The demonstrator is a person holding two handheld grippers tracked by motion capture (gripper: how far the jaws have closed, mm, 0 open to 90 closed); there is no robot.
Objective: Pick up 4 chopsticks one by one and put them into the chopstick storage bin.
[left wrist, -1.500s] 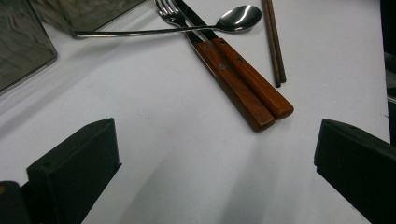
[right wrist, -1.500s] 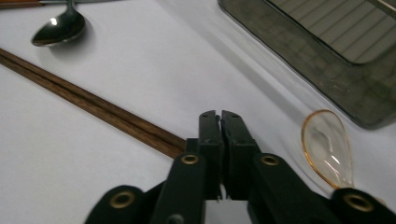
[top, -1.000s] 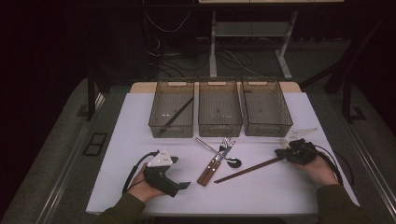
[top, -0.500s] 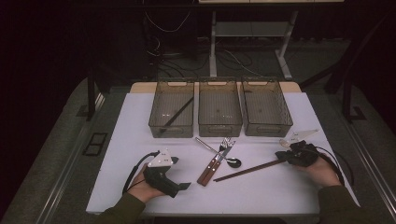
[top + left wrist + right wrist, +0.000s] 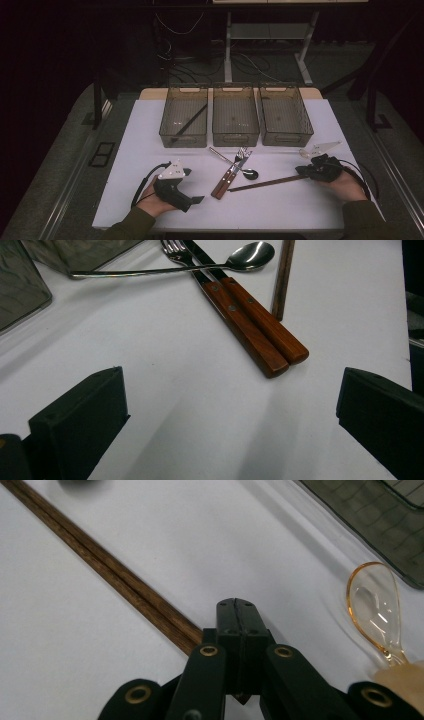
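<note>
While the right gripper (image 5: pixel 306 171) rests on the white table (image 5: pixel 150 130) at the right, its jaws are pressed together, tips meeting with nothing visible between them. Just beside its tip, touching its left side in the right gripper view, lies the near end of a pair of dark wooden chopsticks (image 5: pixel 267 183), which stretch leftward toward the middle. The left gripper (image 5: pixel 196 199) sits low at the near left, jaws wide apart over bare table. Near the centre lie two wooden-handled pieces of cutlery (image 5: pixel 225 181) with a metal spoon (image 5: pixel 235 165) across them. A clear plastic spoon (image 5: pixel 375 610) lies right of the right gripper.
</note>
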